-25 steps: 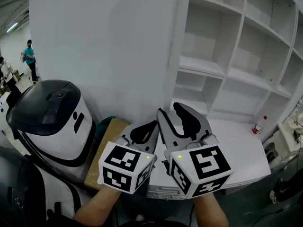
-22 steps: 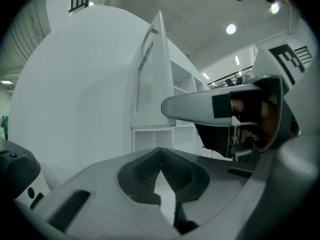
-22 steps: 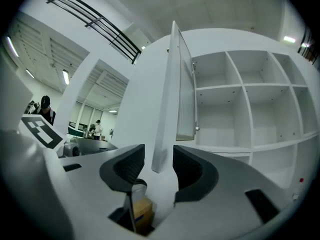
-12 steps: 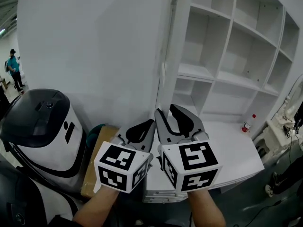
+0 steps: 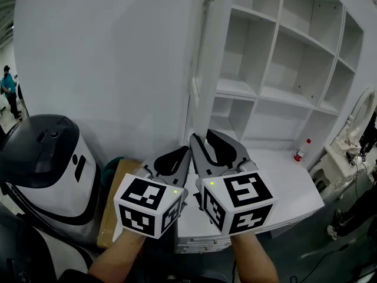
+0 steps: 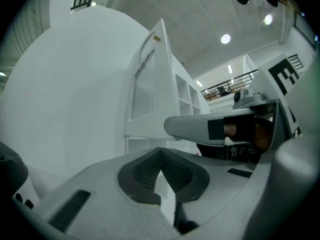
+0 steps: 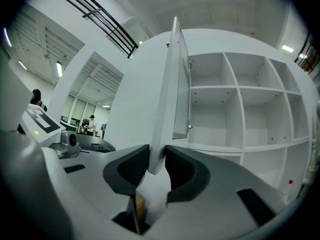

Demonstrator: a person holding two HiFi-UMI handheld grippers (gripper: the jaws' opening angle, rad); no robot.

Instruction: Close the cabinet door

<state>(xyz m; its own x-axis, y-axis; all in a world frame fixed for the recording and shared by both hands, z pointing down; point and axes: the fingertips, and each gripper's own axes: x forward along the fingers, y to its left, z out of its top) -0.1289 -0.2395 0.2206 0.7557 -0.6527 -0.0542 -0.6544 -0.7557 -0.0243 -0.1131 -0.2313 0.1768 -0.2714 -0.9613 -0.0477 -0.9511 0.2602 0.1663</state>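
The door (image 7: pixel 150 109) edge is clamped by the right gripper (image 7: pixel 156 155) — its jaws just closing — while the left gripper (image 6: pixel 161 151) is pressed together.

The tall white cabinet door (image 5: pixel 213 52) ran past the frame's top in my head view; I found the small red-capped white bottle (image 5: pixel 301 151) too tiny to identify.

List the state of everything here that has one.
cabinet door, open, swung out edge-on.
right gripper, jaws have just been closing, pads on the door's lower edge.
left gripper, shut, empty.
bottle, upright, capped.
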